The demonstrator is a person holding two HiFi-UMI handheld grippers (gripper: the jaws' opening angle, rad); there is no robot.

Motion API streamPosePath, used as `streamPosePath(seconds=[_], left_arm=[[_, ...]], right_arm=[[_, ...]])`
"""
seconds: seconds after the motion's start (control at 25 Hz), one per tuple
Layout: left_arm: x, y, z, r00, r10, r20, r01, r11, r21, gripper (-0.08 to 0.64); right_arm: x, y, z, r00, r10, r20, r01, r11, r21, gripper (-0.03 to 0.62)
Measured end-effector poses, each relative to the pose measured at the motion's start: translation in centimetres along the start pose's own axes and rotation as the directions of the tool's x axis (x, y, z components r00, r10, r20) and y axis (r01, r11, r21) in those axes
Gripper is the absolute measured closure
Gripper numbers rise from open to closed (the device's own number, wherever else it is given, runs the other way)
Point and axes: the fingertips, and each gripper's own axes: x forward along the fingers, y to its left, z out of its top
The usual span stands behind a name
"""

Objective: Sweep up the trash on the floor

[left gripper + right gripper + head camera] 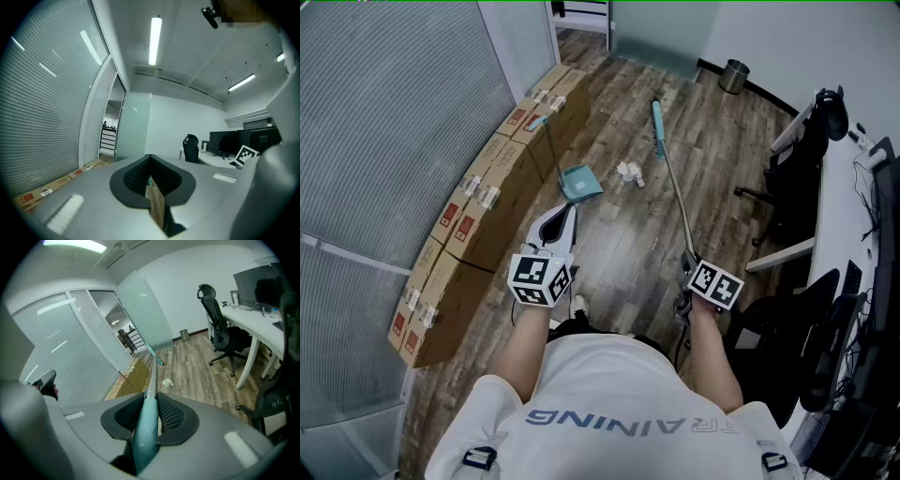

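1. The right gripper (151, 409) is clenched on the teal grip of the broom (675, 192) and angles downward. The shaft runs out ahead of it across the floor (619, 253).
2. The left gripper (151, 180) has its jaws pressed together and is held level. I see nothing gripped in it.
3. The broom head (657, 127) sits on the far side of the crumpled white paper (628, 175). That trash lies on the wood just right of the teal dustpan (579, 183), apart from both.
4. Judged step: a sweeping stroke is being set up, with no paper in the pan yet.
5. The next move likely calls for drawing the head back and leftward, so the scraps slide towards the pan without scattering.
6. Hard to make out:
   - A thin tan sliver at the left jaws' seam cannot be identified.
   - The bristles and which way the pan's mouth faces are unclear.
   - The pan's handle seems to lean towards the cardboard boxes (487, 202).
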Motion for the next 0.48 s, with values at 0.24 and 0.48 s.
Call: streamPosePath(seconds=[0.24, 0.48], left_arm=[[0.4, 0.7, 0.0, 1.0, -0.006, -0.006, 0.006, 1.0, -0.007, 0.56], [0.7, 1.6, -0.2, 1.0, -0.012, -0.013, 0.012, 1.0, -0.009, 0.56]], right_arm=[[0.5, 0.4, 0.0, 1.0, -0.003, -0.005, 0.003, 1.0, 0.0, 0.486], [1.1, 1.1, -0.3, 1.0, -0.011, -0.009, 0.011, 1.0, -0.002, 0.486]])
